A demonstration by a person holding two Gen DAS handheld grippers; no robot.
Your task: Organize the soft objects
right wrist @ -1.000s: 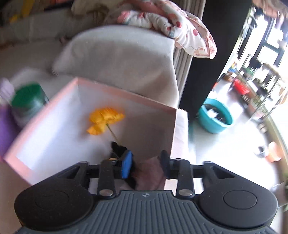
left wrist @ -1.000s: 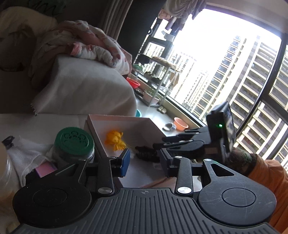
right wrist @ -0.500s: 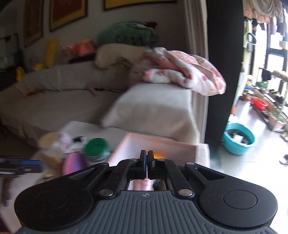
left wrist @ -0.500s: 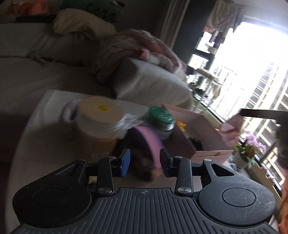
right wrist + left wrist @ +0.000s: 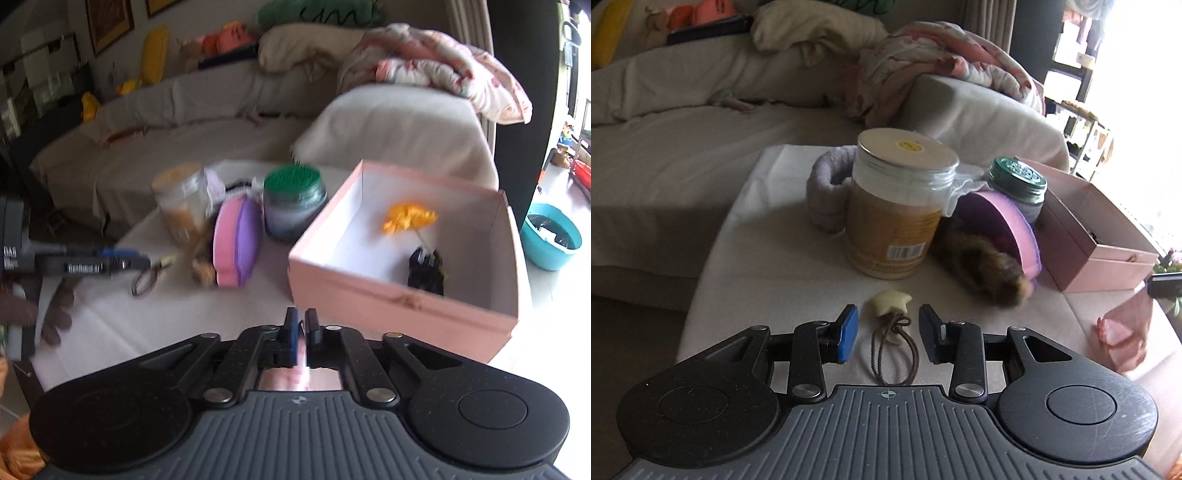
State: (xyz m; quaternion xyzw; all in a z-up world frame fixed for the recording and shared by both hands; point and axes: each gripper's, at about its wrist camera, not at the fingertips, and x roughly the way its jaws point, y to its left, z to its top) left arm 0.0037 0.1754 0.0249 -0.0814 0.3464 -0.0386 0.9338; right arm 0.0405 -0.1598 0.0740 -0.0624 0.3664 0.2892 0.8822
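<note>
My left gripper point(image 5: 888, 328) is open just above the table, straddling a brown hair tie point(image 5: 894, 350) with a cream star charm point(image 5: 888, 301). My right gripper point(image 5: 302, 326) is shut on a pink soft cloth point(image 5: 299, 376), which also shows at the right of the left wrist view point(image 5: 1123, 332). It hangs in front of the pink box point(image 5: 388, 295), which holds a yellow flower point(image 5: 408, 218) and a black item point(image 5: 426, 269). A pink-purple cushion point(image 5: 1008, 229) and a brown furry toy point(image 5: 982, 269) lie beside the box.
A tall clear jar point(image 5: 897, 206), a green-lidded jar point(image 5: 1017, 188) and a rolled grey towel point(image 5: 827, 192) stand mid-table. The sofa point(image 5: 683, 140) with blankets lies behind. A teal basin point(image 5: 552, 236) sits on the floor at right.
My left gripper swung from the box to the hair tie and now straddles it. My right gripper shut on the pink cloth and drew it back out of the box.
</note>
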